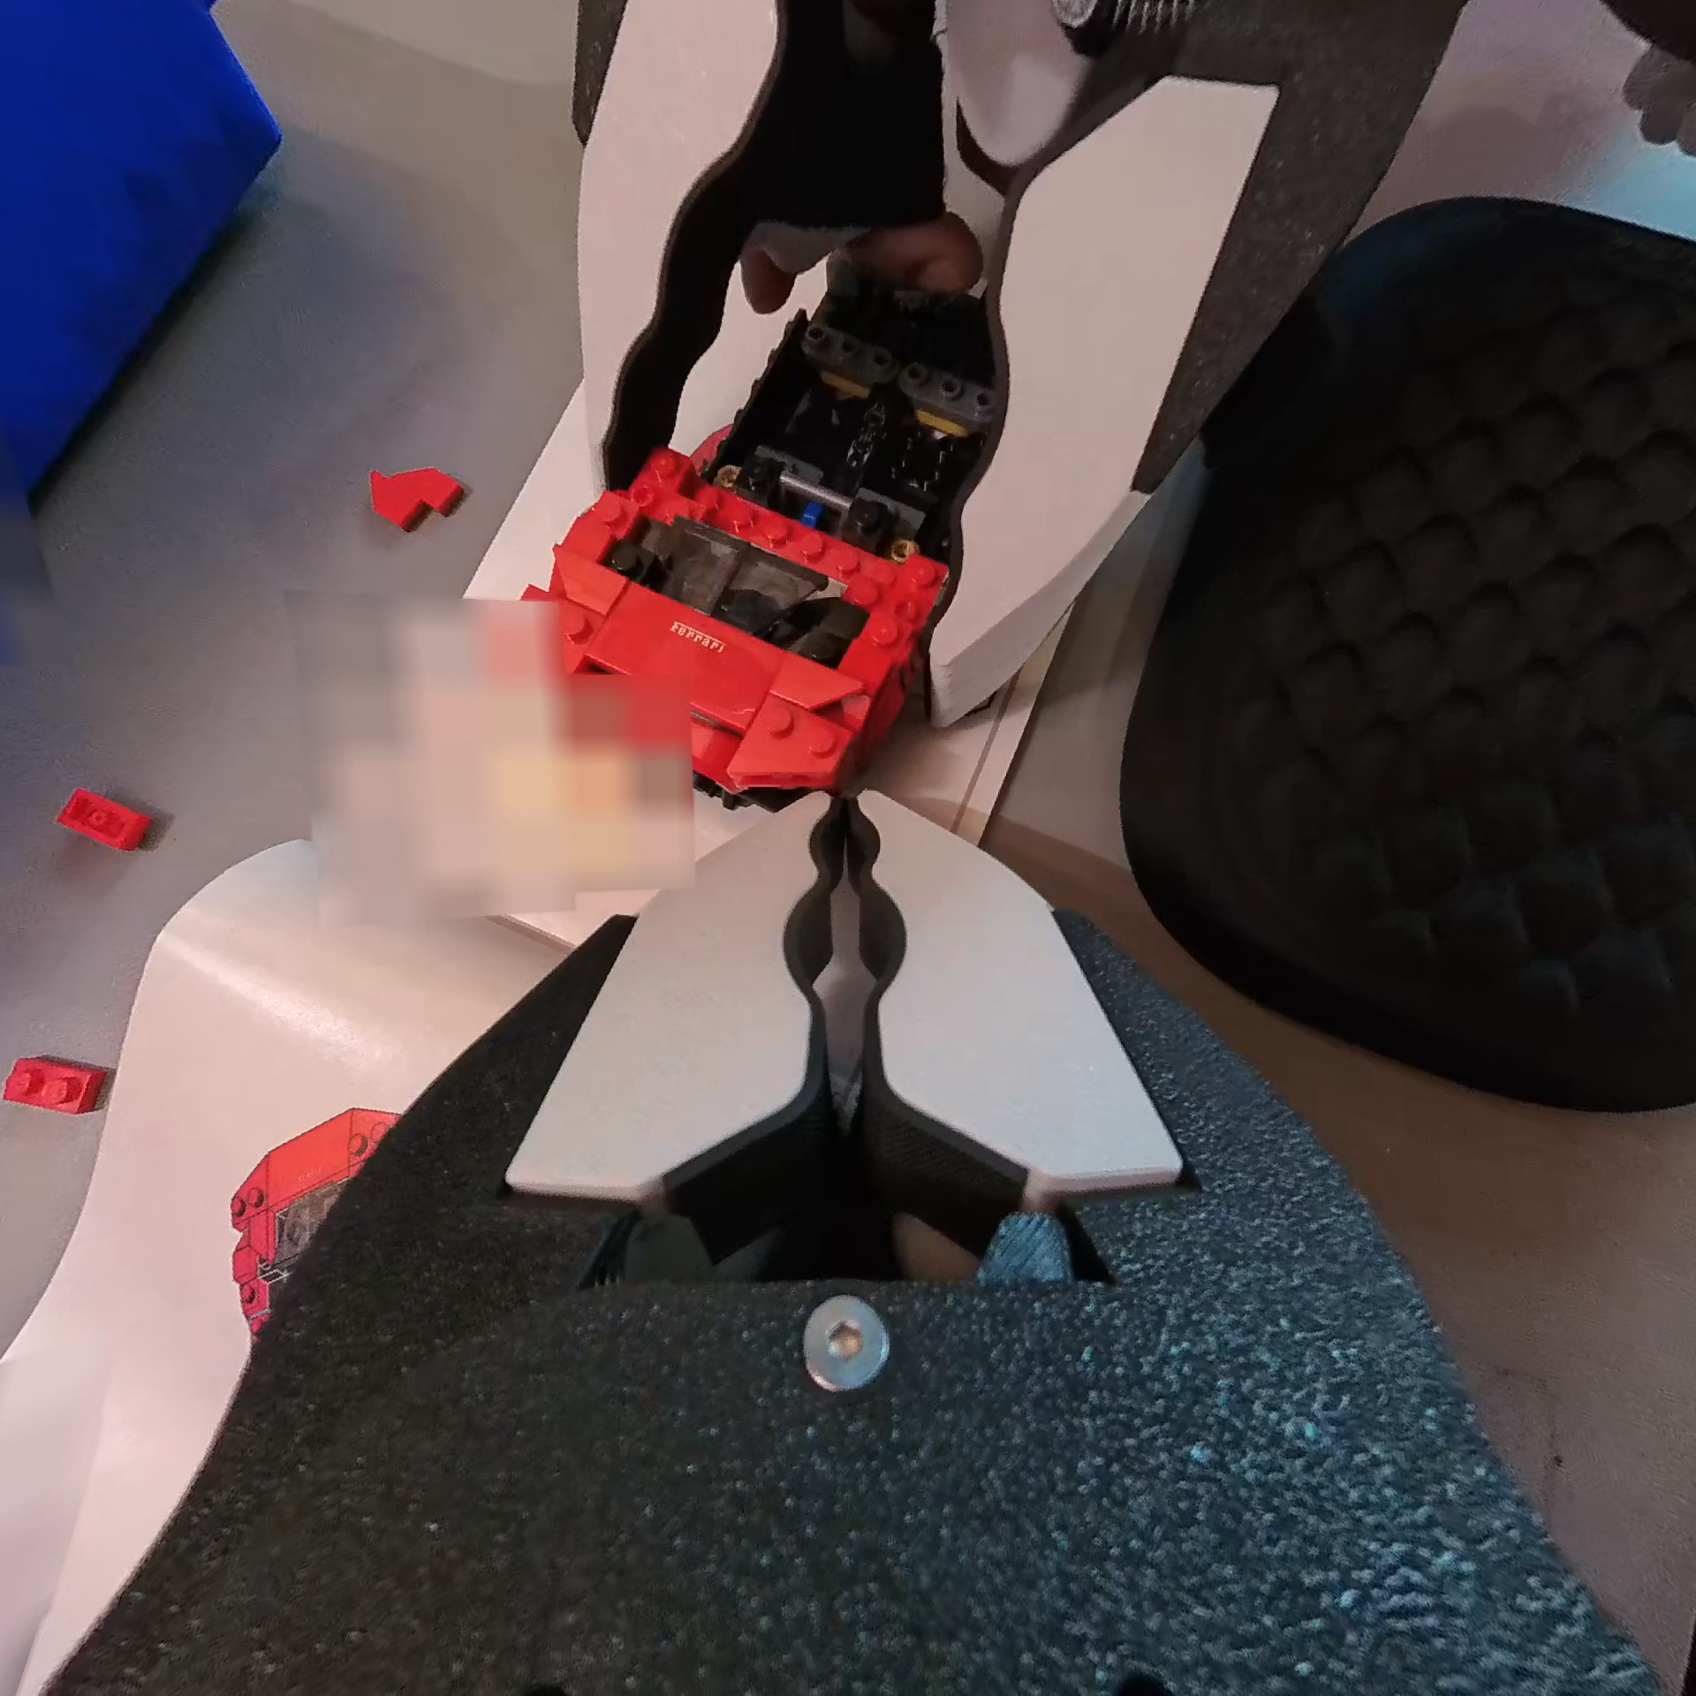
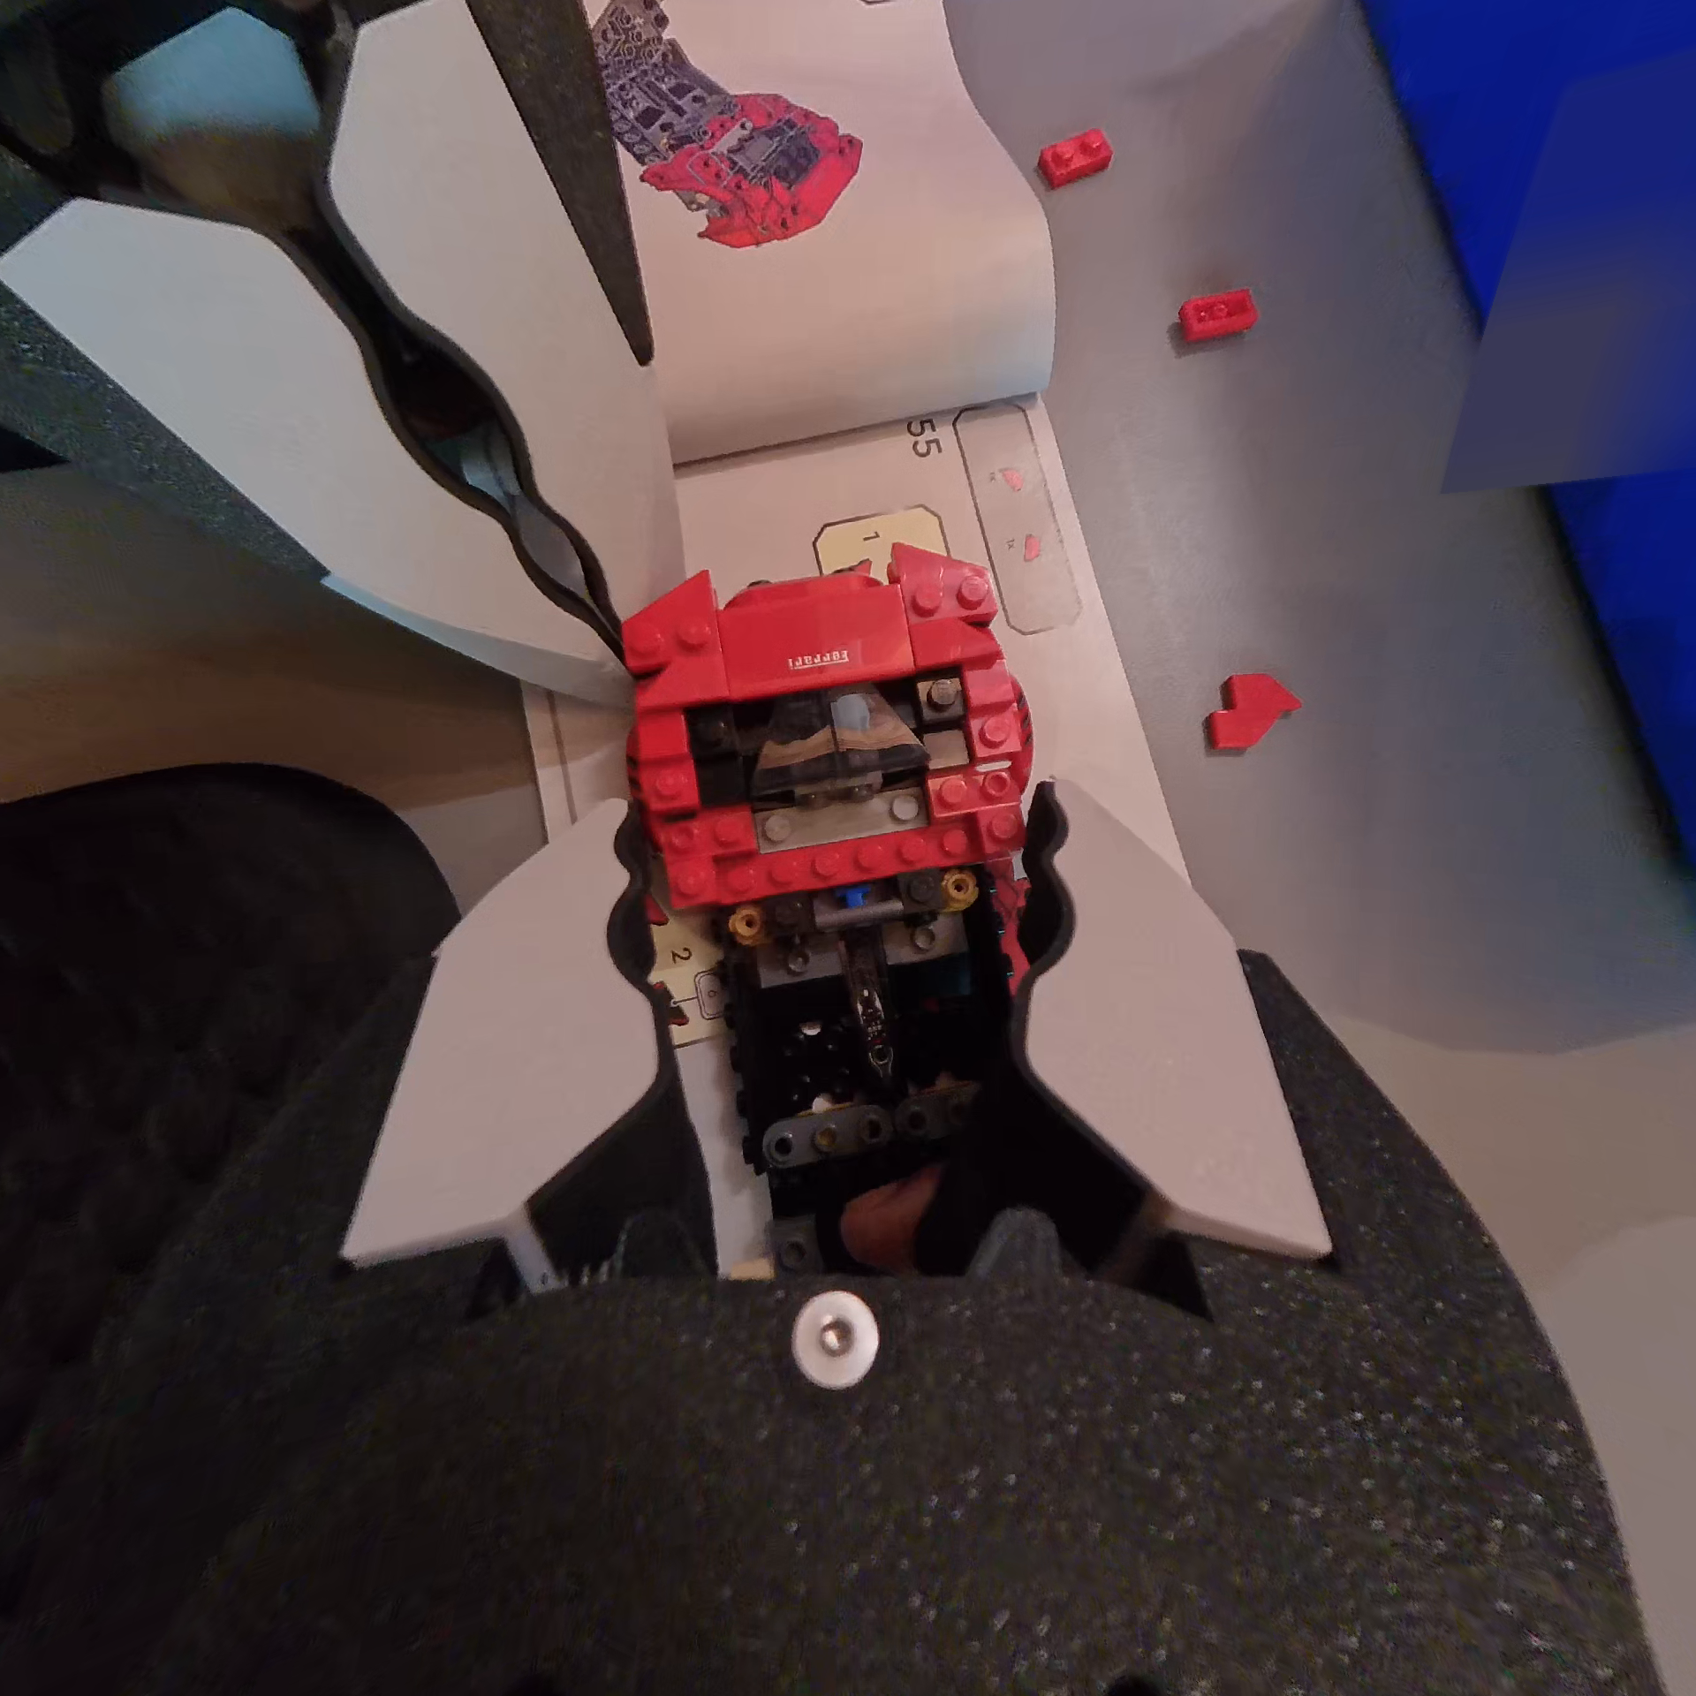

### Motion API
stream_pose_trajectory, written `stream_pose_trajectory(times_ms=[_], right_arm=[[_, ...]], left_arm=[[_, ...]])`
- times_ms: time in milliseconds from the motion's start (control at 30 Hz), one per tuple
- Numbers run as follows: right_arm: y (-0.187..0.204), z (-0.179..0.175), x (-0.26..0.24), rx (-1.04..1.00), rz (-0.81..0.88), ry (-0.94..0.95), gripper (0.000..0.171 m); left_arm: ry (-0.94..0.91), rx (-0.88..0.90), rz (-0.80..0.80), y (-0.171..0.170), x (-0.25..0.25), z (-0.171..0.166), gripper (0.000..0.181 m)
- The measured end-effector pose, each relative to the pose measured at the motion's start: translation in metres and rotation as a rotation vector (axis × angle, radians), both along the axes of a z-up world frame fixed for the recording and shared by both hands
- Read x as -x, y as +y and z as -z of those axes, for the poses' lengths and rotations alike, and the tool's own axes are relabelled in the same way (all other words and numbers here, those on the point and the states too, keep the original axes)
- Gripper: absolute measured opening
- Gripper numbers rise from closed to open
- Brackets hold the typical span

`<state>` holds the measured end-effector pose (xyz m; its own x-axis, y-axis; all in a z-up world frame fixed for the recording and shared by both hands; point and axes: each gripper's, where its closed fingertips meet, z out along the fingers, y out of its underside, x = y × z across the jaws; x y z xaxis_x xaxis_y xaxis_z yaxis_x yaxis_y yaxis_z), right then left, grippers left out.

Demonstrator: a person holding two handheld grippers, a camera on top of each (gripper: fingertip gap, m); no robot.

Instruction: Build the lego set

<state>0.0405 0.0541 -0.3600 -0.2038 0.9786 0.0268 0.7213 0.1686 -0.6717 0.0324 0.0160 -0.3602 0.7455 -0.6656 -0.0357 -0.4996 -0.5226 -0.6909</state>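
A half-built lego car [image 2: 817, 725], with a red body at one end and a black chassis at the other, sits between the fingers of my right gripper [image 2: 840, 808]. The right gripper is shut on the car's sides and holds it over the open instruction booklet [image 2: 826, 321]. In the left wrist view the car [image 1: 734, 633] faces me, held by the right gripper [image 1: 785, 583]. My left gripper [image 1: 840, 808] is shut. Its tips touch a red wedge plate at the car's corner, as the right wrist view [image 2: 610, 647] also shows.
Three loose red pieces lie on the grey table: a wedge plate [image 1: 413, 496] and two small plates [image 1: 103, 819] [image 1: 55, 1085]. A blue bin [image 1: 110, 202] stands beyond them. A black padded seat [image 1: 1432, 642] is just past the table edge.
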Motion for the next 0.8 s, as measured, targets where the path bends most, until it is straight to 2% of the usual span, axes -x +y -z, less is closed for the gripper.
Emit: stream_pose_trajectory(times_ms=[433,800], right_arm=[[0.002,0.000,0.002,0.004,0.040,-0.012,0.079],[0.000,0.000,0.011,0.005,0.074,-0.045,0.079]], left_arm=[[-0.013,0.018,-0.018,0.001,0.002,0.000,0.004],[-0.066,-0.049,-0.070,-0.001,0.021,-0.022,0.005]])
